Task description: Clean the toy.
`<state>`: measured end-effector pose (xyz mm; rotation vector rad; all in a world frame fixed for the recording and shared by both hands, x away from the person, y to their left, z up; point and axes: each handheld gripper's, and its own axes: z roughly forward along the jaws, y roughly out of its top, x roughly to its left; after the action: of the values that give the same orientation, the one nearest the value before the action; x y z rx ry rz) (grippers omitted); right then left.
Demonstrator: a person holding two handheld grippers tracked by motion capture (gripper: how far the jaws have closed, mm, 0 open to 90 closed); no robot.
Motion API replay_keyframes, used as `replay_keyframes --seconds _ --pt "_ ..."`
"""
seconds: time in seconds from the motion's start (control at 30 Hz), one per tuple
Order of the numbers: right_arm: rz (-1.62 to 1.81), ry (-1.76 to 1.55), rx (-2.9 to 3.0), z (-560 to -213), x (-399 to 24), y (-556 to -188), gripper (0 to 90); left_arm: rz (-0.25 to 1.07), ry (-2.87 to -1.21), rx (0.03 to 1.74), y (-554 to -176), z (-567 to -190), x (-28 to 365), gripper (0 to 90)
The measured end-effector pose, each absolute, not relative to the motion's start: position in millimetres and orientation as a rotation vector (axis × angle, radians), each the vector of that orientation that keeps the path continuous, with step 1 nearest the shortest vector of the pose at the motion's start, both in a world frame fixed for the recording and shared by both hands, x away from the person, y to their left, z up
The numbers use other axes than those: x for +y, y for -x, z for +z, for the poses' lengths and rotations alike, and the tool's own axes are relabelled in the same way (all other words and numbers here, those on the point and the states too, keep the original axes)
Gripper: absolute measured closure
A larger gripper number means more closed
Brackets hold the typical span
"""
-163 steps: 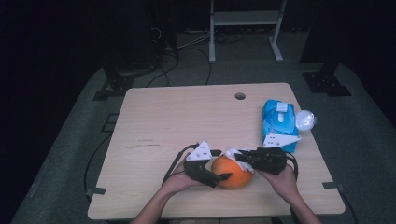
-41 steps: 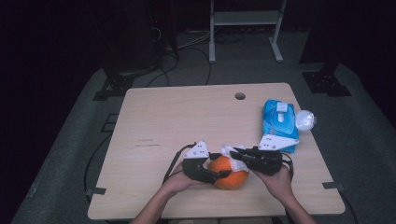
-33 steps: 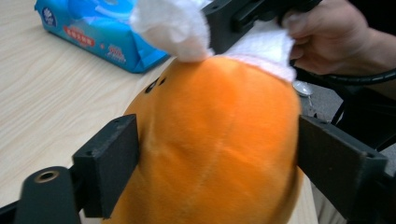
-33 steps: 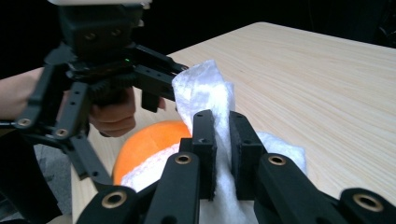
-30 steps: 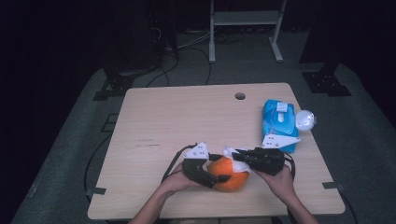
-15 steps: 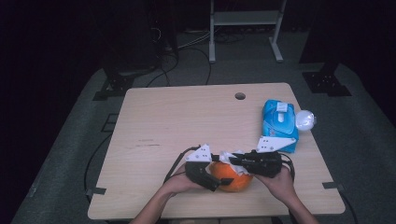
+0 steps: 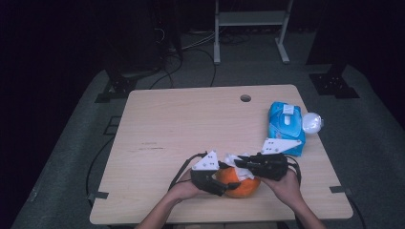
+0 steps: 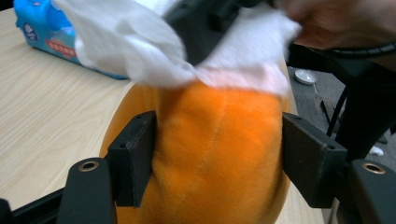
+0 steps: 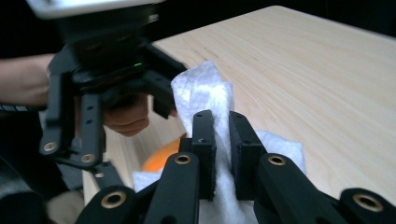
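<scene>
An orange plush ball (image 7: pixel 239 183) rests near the table's front edge. My left gripper (image 7: pixel 223 185) reaches it from the left. Its jaws have just been closing, and in the left gripper view both pads (image 8: pixel 135 158) press the sides of the orange plush ball (image 8: pixel 215 154). A white wipe (image 7: pixel 234 160) lies draped over the ball's top. My right gripper (image 7: pixel 239 163) comes from the right and is shut on this wipe. In the right gripper view the two pads (image 9: pixel 205 140) pinch a fold of the wipe (image 9: pixel 201 91), with a bit of the ball (image 9: pixel 161 156) showing beneath.
A blue pack of wipes (image 7: pixel 285 125) lies at the right side of the wooden table (image 7: pixel 191 124), with a white round object (image 7: pixel 313 123) beside it at the edge. A cable hole (image 7: pixel 245 98) sits at the back. Cables and a metal stand (image 7: pixel 248 28) are on the floor beyond.
The left gripper's jaws have closed in on the orange ball. The right gripper with the wipe has shifted slightly left over the ball's top.
</scene>
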<state>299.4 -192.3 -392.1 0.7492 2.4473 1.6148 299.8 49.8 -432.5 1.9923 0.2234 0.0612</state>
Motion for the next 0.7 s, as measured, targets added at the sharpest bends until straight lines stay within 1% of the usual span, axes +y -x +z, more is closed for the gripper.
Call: replay_keyframes --seconds 0.13,0.27,0.37,0.53,0.7 --pt "1.691 -0.802 2.476 -398.2 -197.2 -304.6 81.7 0.069 -2.011 0.175 -297.3 -432.8 46.8 30.0" --pt "1.677 -0.784 2.493 -397.1 -196.7 -304.9 81.7 0.066 -2.013 0.168 -297.2 -432.4 48.5 30.3" --pt "1.691 -0.807 2.498 -398.0 -201.1 -306.4 81.7 0.094 -2.018 0.179 -297.9 -430.1 49.9 31.3" --pt "1.708 -0.840 2.482 -398.3 -209.1 -307.5 81.7 0.093 -2.009 0.199 -299.7 -430.8 52.0 31.3" --pt "1.702 -0.835 2.477 -397.4 -208.8 -307.5 81.7 0.095 -2.019 0.178 -299.3 -430.2 52.7 31.8"
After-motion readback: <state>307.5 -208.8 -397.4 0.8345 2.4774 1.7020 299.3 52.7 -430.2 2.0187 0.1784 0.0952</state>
